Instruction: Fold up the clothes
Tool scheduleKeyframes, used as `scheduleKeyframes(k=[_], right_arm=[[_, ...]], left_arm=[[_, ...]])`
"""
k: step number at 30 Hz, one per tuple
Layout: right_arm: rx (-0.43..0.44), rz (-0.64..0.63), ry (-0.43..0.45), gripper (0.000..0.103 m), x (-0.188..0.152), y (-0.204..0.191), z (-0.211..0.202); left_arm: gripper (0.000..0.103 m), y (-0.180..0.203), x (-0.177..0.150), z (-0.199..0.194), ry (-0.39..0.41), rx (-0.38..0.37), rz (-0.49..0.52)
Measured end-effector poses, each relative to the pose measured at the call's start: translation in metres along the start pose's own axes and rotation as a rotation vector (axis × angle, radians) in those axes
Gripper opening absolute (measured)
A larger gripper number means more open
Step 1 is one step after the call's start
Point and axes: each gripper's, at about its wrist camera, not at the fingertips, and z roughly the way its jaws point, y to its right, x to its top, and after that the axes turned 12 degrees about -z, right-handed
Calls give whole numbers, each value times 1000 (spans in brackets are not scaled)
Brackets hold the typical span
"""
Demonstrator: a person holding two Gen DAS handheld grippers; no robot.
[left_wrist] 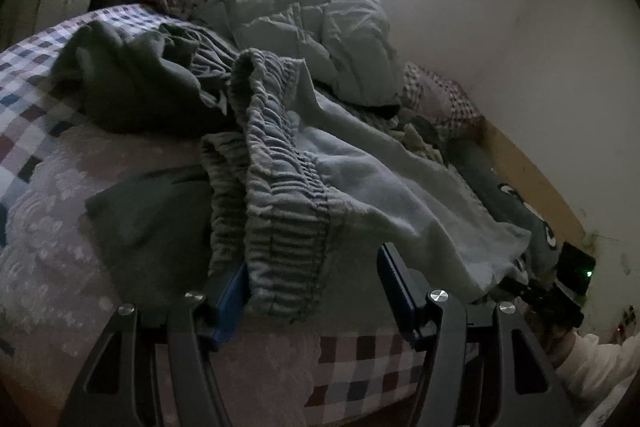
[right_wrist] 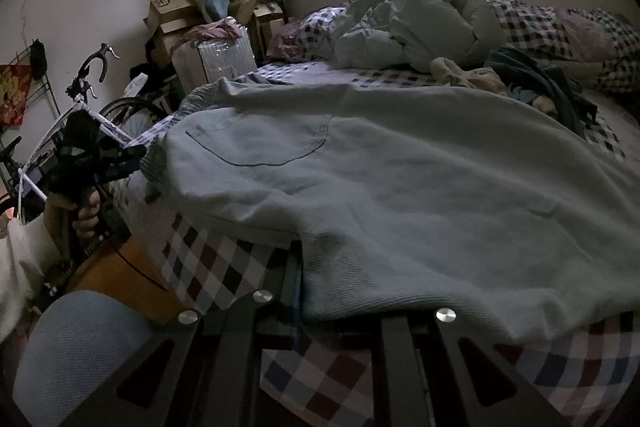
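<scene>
Pale grey-green trousers [right_wrist: 400, 163] with a patch pocket lie spread over the checked bed [right_wrist: 200, 267]. In the left wrist view their gathered elastic waistband [left_wrist: 280, 187] runs down between the blue pads [left_wrist: 230, 301] of my left gripper [left_wrist: 312, 263], which stands open; the band rests against the left-hand pad only. The far edge of the trousers drapes over my right gripper [right_wrist: 344, 279] and hides its fingertips, so I cannot make out how its jaws stand. Each gripper shows in the other's view, held by a hand: the right gripper [left_wrist: 560, 287] and the left gripper [right_wrist: 100, 155] at the waistband.
A crumpled pale duvet [right_wrist: 424, 19] and a heap of other clothes [right_wrist: 540, 87] lie toward the head of the bed. A dark green garment [left_wrist: 132, 83] sits beside the waistband. A bicycle [right_wrist: 92, 83], cardboard boxes [right_wrist: 172, 7] and a wooden bed edge [left_wrist: 532, 179] by the wall surround the bed.
</scene>
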Motion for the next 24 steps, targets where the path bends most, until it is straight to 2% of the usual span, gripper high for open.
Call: scheduleKeyframes(k=[3, 4, 6, 13, 15, 16, 17, 20, 21, 24], right_arm=[[-2, -2, -8, 12, 1, -1, 2], [-3, -5, -14, 12, 1, -2, 5], [-5, -12, -27, 12, 1, -5, 9], [21, -61, -31, 11, 3, -3, -7], [30, -83, -29, 11, 2, -2, -17], [30, -94, -26, 11, 1, -2, -24], [34, -98, -26, 11, -1, -2, -26], [64, -112, -102, 11, -17, -1, -15], [65, -135, -152, 11, -26, -4, -5], [42, -189, -215, 11, -35, -14, 7]], left_arm=[[62, 12, 4, 15, -26, 27, 26], [52, 16, 2, 13, -26, 36, 41], [16, 17, 6, 6, -33, -16, 32], [13, -9, 14, -42, -12, -282, -66], [11, -13, 11, -48, -26, -307, -42], [11, -22, 4, -46, -56, -312, -56], [12, -31, -4, -40, -91, -282, -68], [14, -58, -33, -25, -174, -181, -116], [16, -61, -38, -28, -163, -172, -130], [17, -71, -51, -49, -83, -137, -188]])
